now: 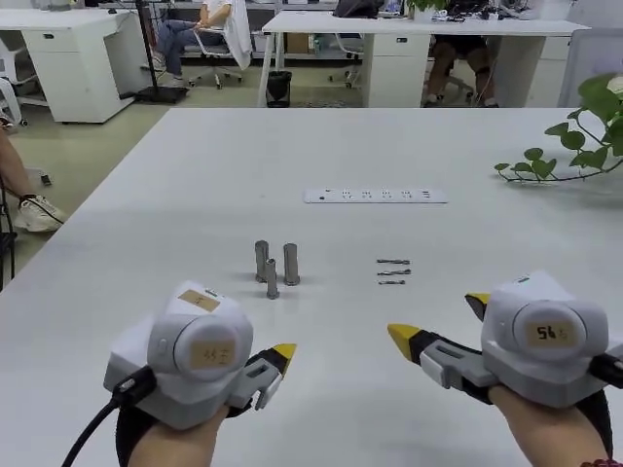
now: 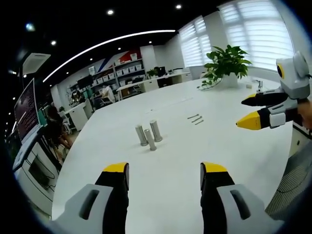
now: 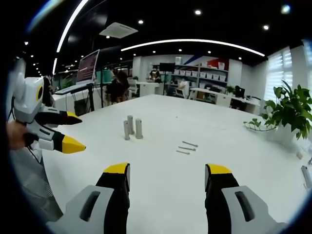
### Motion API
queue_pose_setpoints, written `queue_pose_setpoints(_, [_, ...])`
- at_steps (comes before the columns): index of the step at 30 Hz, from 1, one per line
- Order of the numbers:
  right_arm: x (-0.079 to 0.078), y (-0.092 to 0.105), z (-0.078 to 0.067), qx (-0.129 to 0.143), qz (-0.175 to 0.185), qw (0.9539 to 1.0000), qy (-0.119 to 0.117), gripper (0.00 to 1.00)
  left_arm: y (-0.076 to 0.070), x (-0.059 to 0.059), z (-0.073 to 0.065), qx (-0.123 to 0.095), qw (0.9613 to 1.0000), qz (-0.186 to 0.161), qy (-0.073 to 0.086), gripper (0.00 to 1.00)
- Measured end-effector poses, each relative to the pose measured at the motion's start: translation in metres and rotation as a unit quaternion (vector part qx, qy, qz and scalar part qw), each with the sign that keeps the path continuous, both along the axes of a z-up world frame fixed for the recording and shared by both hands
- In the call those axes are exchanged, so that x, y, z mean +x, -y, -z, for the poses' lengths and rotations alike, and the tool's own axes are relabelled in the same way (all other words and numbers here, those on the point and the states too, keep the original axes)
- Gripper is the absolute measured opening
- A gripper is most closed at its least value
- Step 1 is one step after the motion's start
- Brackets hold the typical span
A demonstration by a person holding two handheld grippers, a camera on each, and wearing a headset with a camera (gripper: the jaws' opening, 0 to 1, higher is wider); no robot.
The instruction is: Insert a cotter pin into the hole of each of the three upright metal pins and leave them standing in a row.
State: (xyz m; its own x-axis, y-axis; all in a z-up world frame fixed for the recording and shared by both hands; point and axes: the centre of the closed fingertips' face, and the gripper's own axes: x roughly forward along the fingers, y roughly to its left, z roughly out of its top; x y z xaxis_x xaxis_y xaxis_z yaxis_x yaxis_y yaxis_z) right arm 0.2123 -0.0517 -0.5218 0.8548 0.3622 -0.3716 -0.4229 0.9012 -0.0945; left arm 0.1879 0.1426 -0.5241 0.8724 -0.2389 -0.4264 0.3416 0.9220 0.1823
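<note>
Three upright metal pins (image 1: 274, 265) stand close together in a small cluster at mid-table, also seen in the left gripper view (image 2: 149, 135) and the right gripper view (image 3: 132, 127). To their right lie three small cotter pins (image 1: 393, 271) flat and side by side (image 2: 196, 118) (image 3: 186, 147). My left gripper (image 1: 277, 365) hovers near the front edge, open and holding nothing (image 2: 165, 168). My right gripper (image 1: 438, 319) is open too, below and to the right of the cotter pins (image 3: 167, 168). Both stay well short of the parts.
A white power strip (image 1: 376, 196) lies beyond the pins. A leafy plant (image 1: 574, 146) trails over the table's right side. The white table (image 1: 195, 195) has bare surface around the parts. Seated people and desks are far behind.
</note>
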Motion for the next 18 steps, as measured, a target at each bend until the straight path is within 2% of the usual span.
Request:
queue_pose_setpoints(11, [0.0007, 0.0007, -0.0005, -0.001, 0.003, 1.0000, 0.003, 0.61, -0.0014, -0.0003, -0.0004, -0.003, 1.0000, -0.003, -0.001, 0.57])
queue_pose_setpoints(18, [0.0015, 0.0010, -0.0019, -0.001, 0.004, 1.0000, 0.007, 0.65, 0.0019, -0.0003, -0.0008, -0.006, 1.0000, 0.004, -0.001, 0.63])
